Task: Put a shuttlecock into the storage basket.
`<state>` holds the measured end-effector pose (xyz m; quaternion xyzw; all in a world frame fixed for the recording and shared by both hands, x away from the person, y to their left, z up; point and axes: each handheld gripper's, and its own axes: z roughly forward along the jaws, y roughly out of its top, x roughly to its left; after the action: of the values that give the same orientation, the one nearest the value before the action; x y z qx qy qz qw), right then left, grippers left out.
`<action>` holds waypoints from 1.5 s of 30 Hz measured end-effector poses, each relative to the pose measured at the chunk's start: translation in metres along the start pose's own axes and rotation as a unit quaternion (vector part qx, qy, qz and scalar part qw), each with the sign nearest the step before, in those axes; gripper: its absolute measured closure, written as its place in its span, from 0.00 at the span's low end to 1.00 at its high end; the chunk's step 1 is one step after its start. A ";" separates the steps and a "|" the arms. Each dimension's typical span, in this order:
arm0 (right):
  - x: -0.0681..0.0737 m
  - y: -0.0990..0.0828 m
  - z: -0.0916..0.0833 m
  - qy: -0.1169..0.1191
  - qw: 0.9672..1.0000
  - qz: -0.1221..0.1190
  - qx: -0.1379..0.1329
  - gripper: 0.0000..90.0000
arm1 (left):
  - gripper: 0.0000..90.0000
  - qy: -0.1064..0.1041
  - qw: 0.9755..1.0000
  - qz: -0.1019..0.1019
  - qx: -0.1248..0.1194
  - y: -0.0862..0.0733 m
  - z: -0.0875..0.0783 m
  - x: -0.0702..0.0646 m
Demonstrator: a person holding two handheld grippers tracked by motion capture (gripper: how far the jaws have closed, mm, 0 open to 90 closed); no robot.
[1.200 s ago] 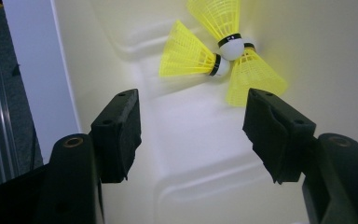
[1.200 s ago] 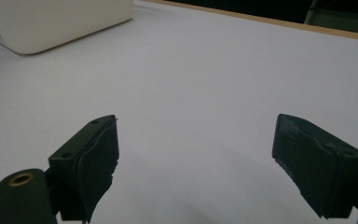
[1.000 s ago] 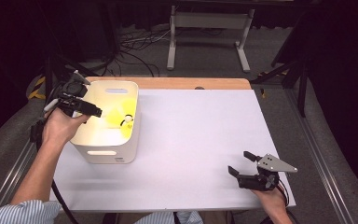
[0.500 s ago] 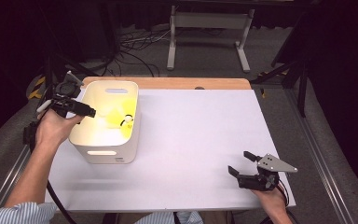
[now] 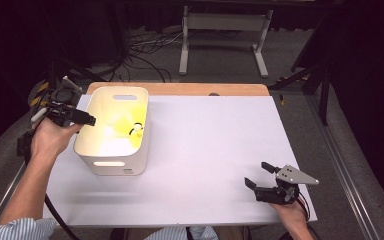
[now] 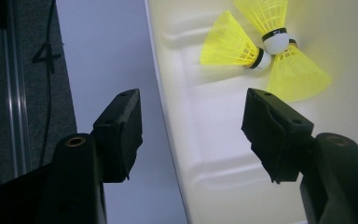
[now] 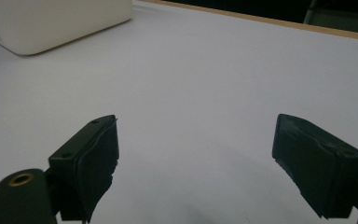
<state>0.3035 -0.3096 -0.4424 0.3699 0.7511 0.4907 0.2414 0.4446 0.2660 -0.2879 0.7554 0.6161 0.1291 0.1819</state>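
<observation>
A white bin (image 5: 112, 165) stands at the table's left, lit yellowish inside. Yellow shuttlecocks (image 5: 136, 131) with white caps lie against its right inner wall. In the left gripper view three of these shuttlecocks (image 6: 230, 44) lie together on the bin floor. My left gripper (image 5: 87, 120) hovers over the bin's left wall. It is open, and the bin's rim (image 6: 168, 107) runs between the jaws of this left gripper (image 6: 191, 121) without touching the pads. My right gripper (image 5: 257, 174) rests near the front right corner, open and empty. From that right gripper (image 7: 196, 158) the bin (image 7: 51, 23) shows far off.
A white sheet (image 5: 210, 130) covers the table, with a wooden strip (image 5: 180, 89) along the back edge. Beyond it on the floor are a metal stand (image 5: 225, 30) and loose cables (image 5: 145, 45). A cable trails from my left hand off the table's left side.
My left gripper has drifted a little left and towards me, from over the bin's inside to its left wall. The right gripper has not moved.
</observation>
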 end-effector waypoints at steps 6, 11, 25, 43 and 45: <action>0.000 0.000 0.000 0.000 1.000 0.000 0.000 0.17 | 0.43 0.001 1.000 -0.008 -0.005 -0.003 -0.001 0.006; 0.000 0.000 0.000 0.000 1.000 0.000 0.000 0.17 | 0.44 0.004 1.000 -0.011 -0.005 -0.005 -0.002 0.011; 0.001 0.000 0.001 0.000 1.000 -0.002 0.001 0.17 | 0.44 0.008 1.000 -0.026 -0.007 -0.013 -0.003 0.023; 0.001 0.000 0.001 0.000 1.000 -0.001 0.001 0.17 | 0.45 0.014 0.999 -0.047 -0.021 -0.032 -0.006 0.037; 0.001 0.000 0.001 0.000 1.000 -0.001 0.001 0.17 | 0.45 0.013 0.999 -0.047 -0.019 -0.036 -0.006 0.038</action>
<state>0.3035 -0.3086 -0.4424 0.3691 0.7520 0.4897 0.2417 0.4186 0.3097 -0.2994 0.7202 0.6507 0.1420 0.1944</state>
